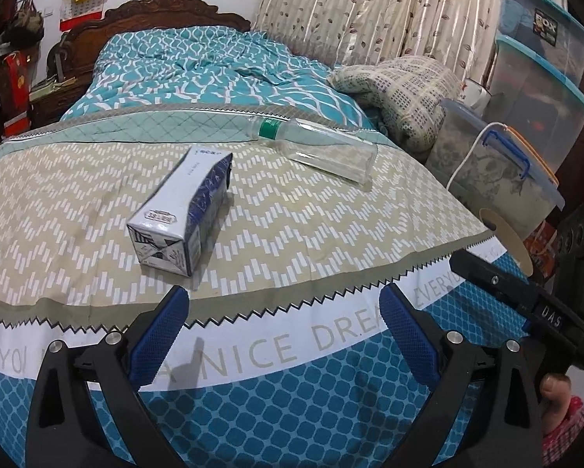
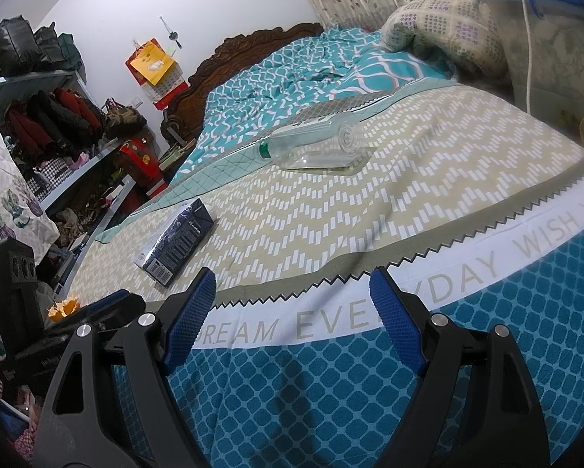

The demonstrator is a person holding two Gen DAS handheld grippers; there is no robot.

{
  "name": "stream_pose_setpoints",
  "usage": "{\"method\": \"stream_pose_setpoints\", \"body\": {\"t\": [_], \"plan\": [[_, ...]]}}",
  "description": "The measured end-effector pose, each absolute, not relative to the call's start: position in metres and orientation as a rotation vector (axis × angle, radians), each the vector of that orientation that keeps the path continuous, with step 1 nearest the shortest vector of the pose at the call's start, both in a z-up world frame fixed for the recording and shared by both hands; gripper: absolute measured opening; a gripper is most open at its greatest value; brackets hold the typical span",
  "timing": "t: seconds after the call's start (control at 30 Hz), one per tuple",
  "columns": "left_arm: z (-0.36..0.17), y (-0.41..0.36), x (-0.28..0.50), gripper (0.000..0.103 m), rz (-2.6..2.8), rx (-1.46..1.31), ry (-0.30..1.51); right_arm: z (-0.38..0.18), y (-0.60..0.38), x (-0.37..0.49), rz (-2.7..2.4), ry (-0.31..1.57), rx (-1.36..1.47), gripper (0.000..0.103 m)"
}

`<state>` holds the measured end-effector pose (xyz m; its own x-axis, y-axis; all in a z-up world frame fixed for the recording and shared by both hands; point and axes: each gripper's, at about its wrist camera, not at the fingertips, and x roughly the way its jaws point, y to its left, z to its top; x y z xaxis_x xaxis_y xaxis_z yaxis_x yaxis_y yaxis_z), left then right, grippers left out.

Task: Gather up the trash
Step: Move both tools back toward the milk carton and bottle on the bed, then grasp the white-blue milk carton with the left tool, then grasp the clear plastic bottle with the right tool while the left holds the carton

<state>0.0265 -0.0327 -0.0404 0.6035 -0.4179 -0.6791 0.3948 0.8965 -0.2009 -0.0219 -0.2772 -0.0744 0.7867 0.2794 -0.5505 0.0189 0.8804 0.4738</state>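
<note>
Grippers first: the left gripper point(image 1: 284, 304) stands with its blue pads spread as wide as they go and nothing between them, hovering over the foot of the bed point(image 1: 331, 409). The right gripper point(image 2: 292, 292) is also spread and empty, pointed down at the same printed bedspread.

Just ahead of the left gripper, slightly toward its left finger, lies a blue-and-white drink carton point(image 1: 182, 210) on its side, one short end facing the gripper. It looks like an empty paperboard box: probably light, fairly stiff along its edges but easy to crush across the broad faces. A hold across the two long narrow sides, near mid-length, should suit it, with modest squeeze.

Farther out and toward the right finger rests a clear plastic bottle point(image 1: 315, 144) with a green label, also lying down, its base toward the right gripper and its neck pointing away. It appears empty, so light, smooth and prone to roll or slip on the soft bedding. Pinching across the body near the label, at right angles to its length, seems safest. From the right wrist view the bottle point(image 2: 315, 148) sits well ahead, the carton point(image 2: 178, 238) off beyond the left finger.
</note>
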Motion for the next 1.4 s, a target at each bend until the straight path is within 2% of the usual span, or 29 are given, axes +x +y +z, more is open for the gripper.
{"method": "stream_pose_setpoints", "body": {"t": [0.33,0.47,0.77,0.83,0.87,0.9,0.93,1.0,1.13,1.4], "plan": [[0.008,0.005,0.047,0.094,-0.341,0.005,0.69,-0.072,-0.273,-0.023,0.159,0.648,0.487,0.082],[0.017,0.02,0.077,0.094,-0.317,0.001,0.714,-0.071,-0.272,-0.024,0.164,0.644,0.489,0.082],[-0.042,-0.013,0.146,0.094,-0.296,0.135,0.887,-0.072,-0.272,-0.023,0.17,0.652,0.494,0.082],[-0.053,-0.012,0.154,0.082,-0.288,0.123,0.919,-0.074,-0.276,-0.017,0.191,0.678,0.521,0.082],[-0.058,-0.011,0.156,0.062,-0.303,0.102,0.95,-0.073,-0.28,-0.012,0.198,0.685,0.523,0.082],[-0.06,-0.008,0.156,0.054,-0.338,0.057,0.978,-0.07,-0.284,-0.005,0.196,0.689,0.509,0.082],[-0.058,-0.006,0.153,0.054,-0.328,0.047,0.967,-0.061,-0.291,0.009,0.189,0.686,0.482,0.082],[-0.051,-0.004,0.144,0.051,-0.321,0.045,0.936,-0.05,-0.301,0.033,0.215,0.687,0.469,0.091],[-0.044,0.005,0.118,0.051,-0.376,-0.059,0.921,-0.028,-0.295,0.107,0.214,0.702,0.228,0.096],[-0.058,0.008,0.106,0.051,-0.4,-0.112,0.919,-0.051,-0.273,0.228,0.266,0.88,-0.043,0.099]]}}
